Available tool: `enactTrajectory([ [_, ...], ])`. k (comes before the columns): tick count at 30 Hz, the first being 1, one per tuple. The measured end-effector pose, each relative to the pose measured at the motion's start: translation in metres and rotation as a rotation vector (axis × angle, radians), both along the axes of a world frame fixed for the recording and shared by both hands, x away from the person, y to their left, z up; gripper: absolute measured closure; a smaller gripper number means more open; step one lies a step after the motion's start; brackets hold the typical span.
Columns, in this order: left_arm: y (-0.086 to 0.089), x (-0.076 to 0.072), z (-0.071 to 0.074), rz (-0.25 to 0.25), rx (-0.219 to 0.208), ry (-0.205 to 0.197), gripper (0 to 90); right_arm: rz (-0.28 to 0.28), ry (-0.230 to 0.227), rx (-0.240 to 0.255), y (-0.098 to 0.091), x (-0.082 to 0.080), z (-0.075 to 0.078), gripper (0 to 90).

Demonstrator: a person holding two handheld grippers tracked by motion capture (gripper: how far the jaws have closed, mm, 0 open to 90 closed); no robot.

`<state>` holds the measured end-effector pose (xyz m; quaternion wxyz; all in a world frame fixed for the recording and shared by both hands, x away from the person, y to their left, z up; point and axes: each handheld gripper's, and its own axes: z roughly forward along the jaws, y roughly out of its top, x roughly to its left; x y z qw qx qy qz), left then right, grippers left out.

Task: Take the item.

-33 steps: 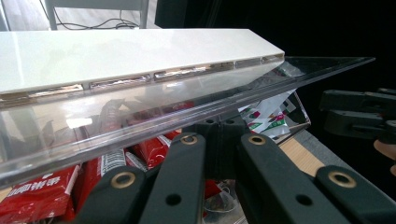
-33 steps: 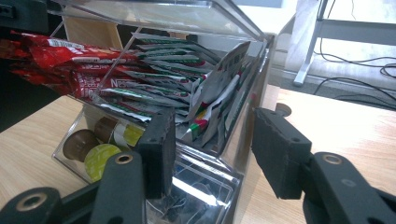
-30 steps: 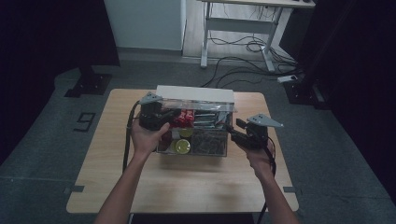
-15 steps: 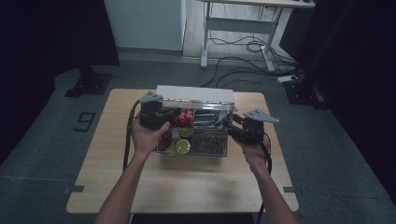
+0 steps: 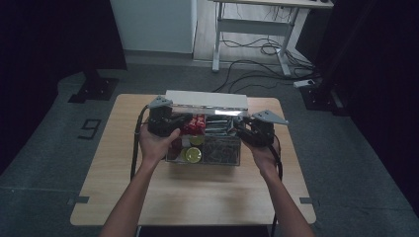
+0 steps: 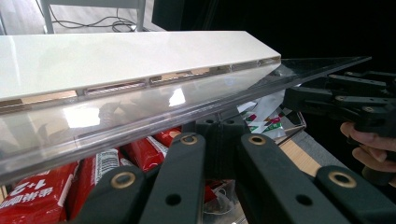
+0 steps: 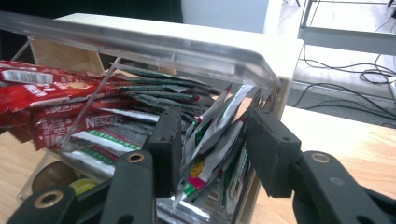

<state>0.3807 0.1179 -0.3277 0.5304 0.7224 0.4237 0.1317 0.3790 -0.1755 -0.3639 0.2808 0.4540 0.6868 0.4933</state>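
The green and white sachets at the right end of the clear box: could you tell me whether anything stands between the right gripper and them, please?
Nothing visible does. In the right gripper view the right gripper already has its open jaws on either side of the green and white sachets. The clear plastic lid is raised above them, not in front.

Lab or studio: black curtains (image 5: 44, 34), floor cables (image 5: 257, 49), taped floor number (image 5: 90, 129)

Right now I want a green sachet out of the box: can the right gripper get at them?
Probably yes: the clear lid is raised, and the right gripper is open with the green sachets between its jaws.
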Motion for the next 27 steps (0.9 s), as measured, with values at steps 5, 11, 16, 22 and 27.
enactTrajectory([
  [5,0.000,0.000,0.000,0.000,-0.003,-0.002,90.0,-0.020,-0.007,-0.013,0.006,0.007,0.000,60.4],
  [11,0.002,-0.001,0.000,-0.003,-0.006,-0.001,90.0,-0.059,-0.005,-0.024,0.011,0.016,-0.006,71.6],
  [16,0.001,0.000,0.000,-0.003,-0.010,0.000,90.0,-0.055,0.003,0.002,0.007,0.019,-0.006,86.0],
  [22,0.002,0.001,-0.001,-0.003,-0.015,0.001,90.0,-0.040,-0.009,0.008,0.004,0.013,-0.004,88.1],
  [27,0.001,0.001,-0.001,-0.002,-0.016,0.001,90.0,-0.014,-0.003,0.042,-0.001,0.005,-0.004,88.3],
])
